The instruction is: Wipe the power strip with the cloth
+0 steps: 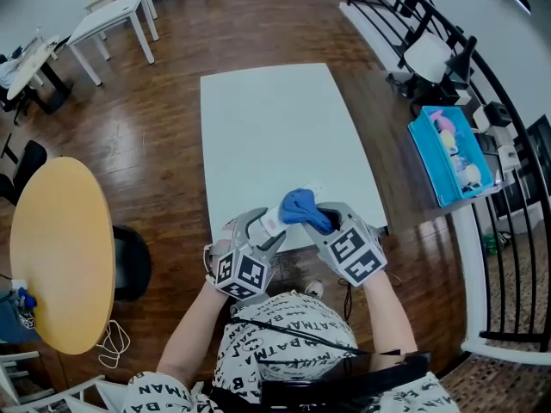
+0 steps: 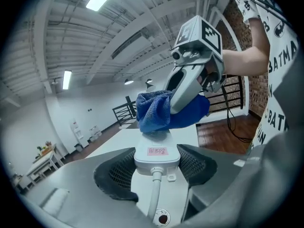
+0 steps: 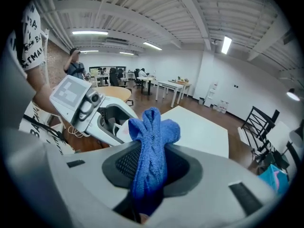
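Note:
My left gripper point(image 2: 154, 167) is shut on the cord end of the white power strip point(image 2: 156, 152), held up in the air over the near edge of the white table point(image 1: 275, 136). The strip's cord runs down between the jaws. My right gripper point(image 3: 149, 163) is shut on a bunched blue cloth point(image 3: 151, 148). In the head view the cloth point(image 1: 306, 207) rests against the far end of the strip point(image 1: 274, 220), between the left gripper point(image 1: 256, 231) and right gripper point(image 1: 331, 222). In the left gripper view the cloth point(image 2: 161, 110) covers the strip's far end.
A round yellow table point(image 1: 60, 252) stands to the left with a black chair point(image 1: 129, 261) beside it. A blue bin point(image 1: 449, 153) of small items sits on a shelf at the right, next to a black railing point(image 1: 508, 170). White desks point(image 1: 112, 20) stand far left.

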`<state>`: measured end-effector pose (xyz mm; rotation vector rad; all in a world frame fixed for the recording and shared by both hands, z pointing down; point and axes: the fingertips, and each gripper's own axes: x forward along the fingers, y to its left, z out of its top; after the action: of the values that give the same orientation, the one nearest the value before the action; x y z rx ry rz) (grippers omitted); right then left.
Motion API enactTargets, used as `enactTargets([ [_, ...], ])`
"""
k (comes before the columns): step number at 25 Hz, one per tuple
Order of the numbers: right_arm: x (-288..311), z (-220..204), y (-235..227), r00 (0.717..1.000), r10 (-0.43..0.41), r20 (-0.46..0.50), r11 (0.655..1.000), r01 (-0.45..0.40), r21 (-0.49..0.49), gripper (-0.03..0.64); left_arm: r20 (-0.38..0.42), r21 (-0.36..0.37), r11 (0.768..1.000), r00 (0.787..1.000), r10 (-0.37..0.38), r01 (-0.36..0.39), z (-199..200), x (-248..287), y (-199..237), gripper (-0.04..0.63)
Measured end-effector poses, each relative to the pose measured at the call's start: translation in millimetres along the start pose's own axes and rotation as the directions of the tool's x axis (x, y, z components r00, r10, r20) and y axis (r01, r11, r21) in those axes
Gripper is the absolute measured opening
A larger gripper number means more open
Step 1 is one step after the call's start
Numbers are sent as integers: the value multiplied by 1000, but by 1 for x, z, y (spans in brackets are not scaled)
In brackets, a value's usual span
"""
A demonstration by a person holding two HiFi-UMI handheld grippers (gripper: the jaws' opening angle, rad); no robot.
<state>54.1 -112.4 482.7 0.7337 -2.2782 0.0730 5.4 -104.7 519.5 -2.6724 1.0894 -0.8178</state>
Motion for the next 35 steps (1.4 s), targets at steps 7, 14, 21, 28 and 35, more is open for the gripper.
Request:
enactTargets([
  [7,6,20,54,993,120,17,990,-119,-69,120,-8,5,1000,1000,3,-3,-1,4,1,278],
  [14,10,20,64,991,127,-28,980,-130,-153,121,44,27,1000,999,-5,4,4,-3,-3,278],
  [21,4,4,33,997,60,-40,994,-64,-86,121,62,-21,999,998,-24,25,6,-17,-8,278],
  [28,-5,-24,-15,995,-57,-86,997,53,-50,121,65,-40,999,997,-32,35,5,-24,-12,278],
  [35,-9,-46,-55,985,-132,-109,991,134,10,121,91,-109,991,994,-64,74,7,-29,-13,278],
])
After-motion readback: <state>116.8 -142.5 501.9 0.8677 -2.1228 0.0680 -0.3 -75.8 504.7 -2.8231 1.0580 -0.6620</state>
